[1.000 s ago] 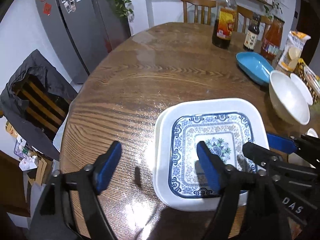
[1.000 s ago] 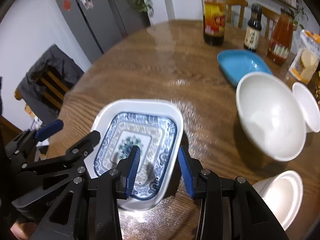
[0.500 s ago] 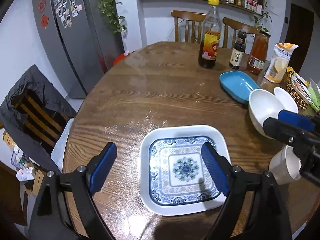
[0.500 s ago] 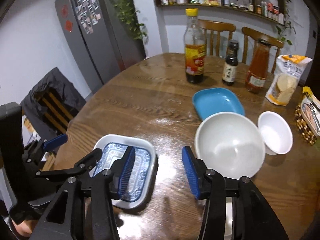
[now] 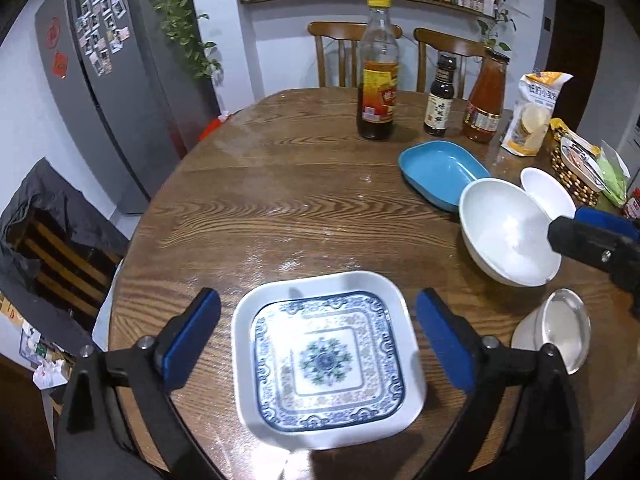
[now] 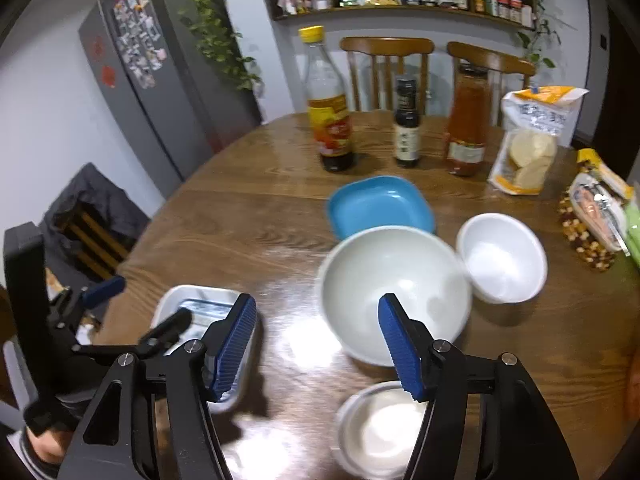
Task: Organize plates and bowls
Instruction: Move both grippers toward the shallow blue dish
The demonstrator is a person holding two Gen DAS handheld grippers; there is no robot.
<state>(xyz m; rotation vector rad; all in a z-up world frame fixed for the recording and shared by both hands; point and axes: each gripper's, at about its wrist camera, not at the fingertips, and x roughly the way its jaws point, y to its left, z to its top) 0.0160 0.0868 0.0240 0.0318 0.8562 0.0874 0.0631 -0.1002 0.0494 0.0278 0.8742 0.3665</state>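
A square white plate with a blue pattern (image 5: pixel 326 360) lies flat on the round wooden table (image 5: pixel 280 208) near its front edge. My left gripper (image 5: pixel 318 336) is open and empty above it, one finger on each side. My right gripper (image 6: pixel 318 344) is open and empty, above the table between that plate (image 6: pixel 188 304) and a large white bowl (image 6: pixel 394 292). A blue dish (image 6: pixel 378 206), a small white bowl (image 6: pixel 502 258) and a white cup (image 6: pixel 380 428) stand near the large bowl.
Three bottles (image 5: pixel 376 68) stand at the back of the table, with snack bags (image 5: pixel 532 116) and a basket (image 5: pixel 576 172) at the right. Wooden chairs (image 5: pixel 340 52) stand behind. A chair with a dark jacket (image 5: pixel 52 232) and a grey fridge (image 5: pixel 108 80) are at the left.
Both grippers have risen and pulled back from the patterned plate, which stays on the table. The right gripper has opened wider and swung right toward the white bowls.
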